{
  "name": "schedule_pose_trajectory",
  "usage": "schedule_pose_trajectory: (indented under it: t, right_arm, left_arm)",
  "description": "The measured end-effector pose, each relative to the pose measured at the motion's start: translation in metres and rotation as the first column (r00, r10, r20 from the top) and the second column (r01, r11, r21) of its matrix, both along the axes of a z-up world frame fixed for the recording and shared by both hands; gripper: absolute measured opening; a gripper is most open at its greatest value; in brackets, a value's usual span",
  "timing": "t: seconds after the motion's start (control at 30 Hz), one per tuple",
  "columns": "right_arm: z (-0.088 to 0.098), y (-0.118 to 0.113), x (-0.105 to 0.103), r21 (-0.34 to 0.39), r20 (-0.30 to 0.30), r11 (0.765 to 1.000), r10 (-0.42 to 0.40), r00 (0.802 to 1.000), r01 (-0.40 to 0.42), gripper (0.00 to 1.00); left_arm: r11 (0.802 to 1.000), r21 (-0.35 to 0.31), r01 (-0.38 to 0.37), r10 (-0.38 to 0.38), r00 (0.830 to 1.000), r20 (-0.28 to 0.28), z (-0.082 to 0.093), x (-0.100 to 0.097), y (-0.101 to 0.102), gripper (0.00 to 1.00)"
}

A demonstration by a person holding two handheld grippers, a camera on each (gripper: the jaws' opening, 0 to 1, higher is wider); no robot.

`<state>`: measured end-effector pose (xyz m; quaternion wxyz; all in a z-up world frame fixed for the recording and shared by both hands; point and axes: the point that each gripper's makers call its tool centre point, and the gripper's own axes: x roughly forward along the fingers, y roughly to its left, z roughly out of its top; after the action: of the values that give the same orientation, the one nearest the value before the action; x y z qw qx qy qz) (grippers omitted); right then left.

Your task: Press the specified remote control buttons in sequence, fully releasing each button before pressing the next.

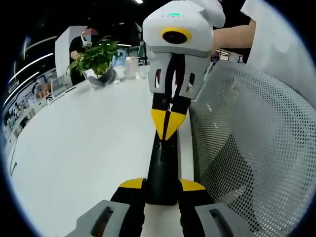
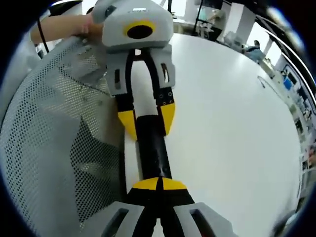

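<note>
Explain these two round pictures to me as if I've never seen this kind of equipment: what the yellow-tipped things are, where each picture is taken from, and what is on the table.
No robot here: a person holds a two-jaw grasping tool in each hand, and a fisheye camera rides on each one.

In the left gripper view, the left tool rises from the bottom, its yellow-tipped jaws on either side of a long black remote control lying on a white table. Opposite it, the right tool has its tips together, pointing down on the remote's far end.

The right gripper view is the same scene from the other side: the right tool below, tips closed on the remote, the left tool opposite, straddling it.

A white mesh chair back stands beside the table, and a potted plant at its far end.
</note>
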<state>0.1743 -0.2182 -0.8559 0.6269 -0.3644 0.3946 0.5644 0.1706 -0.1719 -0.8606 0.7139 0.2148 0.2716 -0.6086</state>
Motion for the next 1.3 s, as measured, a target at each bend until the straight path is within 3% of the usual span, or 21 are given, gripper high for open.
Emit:
schedule_pose_trajectory:
  t: [0.07,0.17,0.37,0.43,0.47,0.57,0.7,0.83,1.3]
  right_arm:
    - [0.0,0.0,0.001,0.044,0.018,0.997,-0.061,0.998,0.06,0.0]
    - [0.002,-0.001,-0.001,0.123,0.111,0.989,-0.094,0.989,0.08,0.0]
    - [0.004,0.0,-0.006,0.106,0.082,0.982,-0.166,0.983,0.157,0.0]
    - [0.004,0.003,-0.011,0.118,0.071,0.982,-0.157,0.985,0.148,0.0]
    - [0.003,0.009,-0.019,0.138,0.035,0.981,-0.141,0.989,0.135,0.0]
    - [0.002,0.008,-0.019,0.128,0.073,0.985,-0.127,0.989,0.117,0.0]
    - [0.003,0.008,-0.016,0.133,0.05,0.981,-0.15,0.987,0.143,0.0]
    - [0.004,0.01,-0.014,0.139,0.076,0.982,-0.139,0.987,0.128,0.0]
    - [-0.002,0.011,-0.018,0.02,0.151,1.0,-0.003,0.989,0.0,0.0]
  left_arm:
    - [1.0,0.001,-0.001,0.001,1.0,0.0,0.0,0.0,0.0,0.25]
    - [1.0,0.003,-0.002,0.002,1.0,0.0,0.0,0.0,0.0,0.25]
    - [1.0,-0.001,-0.002,0.002,1.0,-0.002,0.0,0.0,0.0,0.25]
    - [1.0,-0.005,-0.007,0.007,1.0,-0.006,0.0,0.0,0.0,0.25]
    - [1.0,-0.004,-0.008,0.008,1.0,-0.004,0.0,0.0,0.0,0.25]
    - [1.0,0.0,-0.006,0.006,1.0,-0.002,0.0,0.0,0.001,0.25]
    - [1.0,-0.003,-0.007,0.007,1.0,-0.004,0.001,0.0,0.0,0.25]
    - [1.0,-0.004,-0.008,0.008,1.0,-0.005,0.0,0.0,0.0,0.25]
    - [1.0,-0.001,0.003,-0.003,1.0,-0.002,0.0,-0.001,0.0,0.25]
